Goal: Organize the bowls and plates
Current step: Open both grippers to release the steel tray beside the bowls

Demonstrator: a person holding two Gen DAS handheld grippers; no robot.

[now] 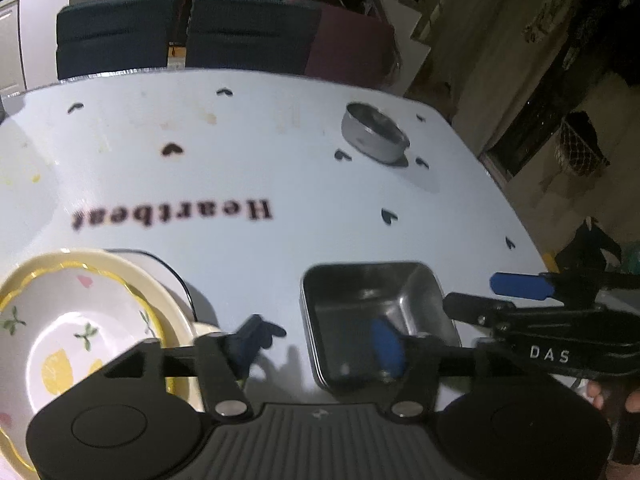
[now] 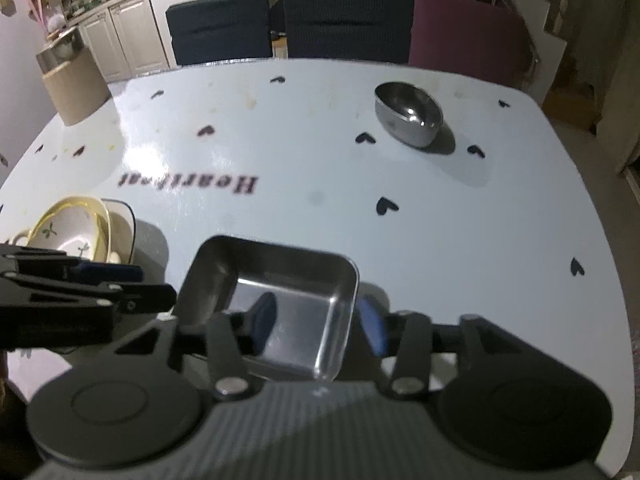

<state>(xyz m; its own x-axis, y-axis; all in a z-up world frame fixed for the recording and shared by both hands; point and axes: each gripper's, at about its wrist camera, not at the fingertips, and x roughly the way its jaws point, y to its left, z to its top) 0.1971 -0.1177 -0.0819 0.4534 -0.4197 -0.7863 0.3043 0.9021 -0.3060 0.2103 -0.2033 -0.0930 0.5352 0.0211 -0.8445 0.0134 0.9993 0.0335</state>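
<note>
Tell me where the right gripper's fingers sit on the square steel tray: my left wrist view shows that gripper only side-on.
Observer: The right gripper straddles the right wall of the square steel tray, one finger inside, one outside, jaws open.
Operator: Anything past the table's far left corner? My view cuts off there.
Observer: A tan box-like container stands just beyond that corner.

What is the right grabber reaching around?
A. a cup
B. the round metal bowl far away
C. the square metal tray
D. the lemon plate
C: in the right wrist view, the right grabber has one blue finger inside the square metal tray and the other outside its wall; the round metal bowl sits far across the table.
</note>
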